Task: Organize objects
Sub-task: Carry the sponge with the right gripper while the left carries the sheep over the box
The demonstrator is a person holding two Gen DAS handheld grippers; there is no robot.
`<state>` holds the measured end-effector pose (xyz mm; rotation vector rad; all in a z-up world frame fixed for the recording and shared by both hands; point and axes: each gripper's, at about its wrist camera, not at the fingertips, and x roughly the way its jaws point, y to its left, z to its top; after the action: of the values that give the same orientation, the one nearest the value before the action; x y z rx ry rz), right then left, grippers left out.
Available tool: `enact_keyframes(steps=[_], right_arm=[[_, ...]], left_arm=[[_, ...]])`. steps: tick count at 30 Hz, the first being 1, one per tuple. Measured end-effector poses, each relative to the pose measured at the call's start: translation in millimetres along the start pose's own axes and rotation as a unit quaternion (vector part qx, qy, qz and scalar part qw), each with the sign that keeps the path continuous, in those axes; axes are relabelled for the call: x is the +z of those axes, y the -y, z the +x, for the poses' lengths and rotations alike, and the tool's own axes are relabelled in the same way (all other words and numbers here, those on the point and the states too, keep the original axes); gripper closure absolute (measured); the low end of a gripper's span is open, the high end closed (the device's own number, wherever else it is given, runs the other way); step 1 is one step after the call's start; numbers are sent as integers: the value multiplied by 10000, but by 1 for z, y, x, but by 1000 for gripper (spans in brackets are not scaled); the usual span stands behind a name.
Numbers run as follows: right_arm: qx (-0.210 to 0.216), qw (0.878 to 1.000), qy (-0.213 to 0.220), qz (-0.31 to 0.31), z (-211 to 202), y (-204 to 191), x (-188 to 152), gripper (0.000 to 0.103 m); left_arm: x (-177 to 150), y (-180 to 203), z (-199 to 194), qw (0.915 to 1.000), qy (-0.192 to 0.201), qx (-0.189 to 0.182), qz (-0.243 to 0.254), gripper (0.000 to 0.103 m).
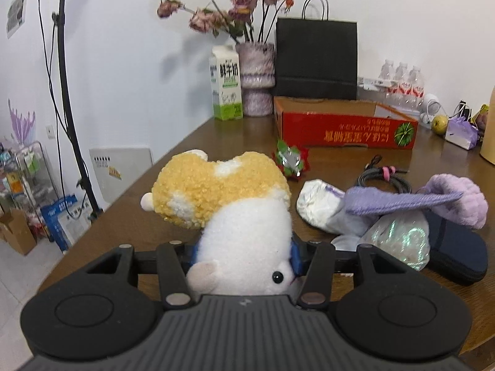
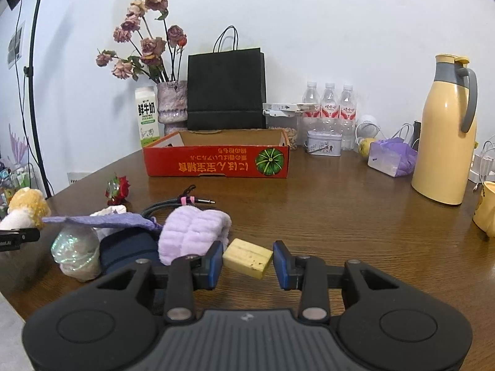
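My left gripper (image 1: 244,255) is shut on a white and yellow plush toy (image 1: 235,213), held over the table's left part; the toy also shows at the left edge of the right wrist view (image 2: 23,208). My right gripper (image 2: 247,261) is open around a small yellow wooden block (image 2: 247,258) on the table; its blue pads (image 2: 215,261) stand a little off the block's ends. The red cardboard box (image 2: 216,162) lies open at the back middle, and shows in the left wrist view (image 1: 345,130).
A pile lies left of the block: lilac fluffy cloth (image 2: 191,235), purple strap (image 2: 102,220), iridescent bag (image 2: 75,252), dark blue case (image 2: 128,252), coiled cable (image 2: 173,204), red foil flower (image 2: 117,190). Vase, milk carton (image 2: 148,117), black bag (image 2: 227,88), bottles, yellow thermos (image 2: 444,130) stand behind.
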<state>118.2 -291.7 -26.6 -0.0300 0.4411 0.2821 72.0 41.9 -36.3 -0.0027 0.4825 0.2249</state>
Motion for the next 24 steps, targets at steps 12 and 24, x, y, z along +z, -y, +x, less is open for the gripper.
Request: enact_keyframes(steps=[12, 24], right_arm=[[76, 9997, 194, -126, -6, -19, 8, 69], [169, 9990, 361, -225, 16, -26, 34, 69]], left_arm=[[30, 19, -17, 9984, 369, -379, 211, 52], [68, 54, 3, 9949, 596, -673, 451, 52]])
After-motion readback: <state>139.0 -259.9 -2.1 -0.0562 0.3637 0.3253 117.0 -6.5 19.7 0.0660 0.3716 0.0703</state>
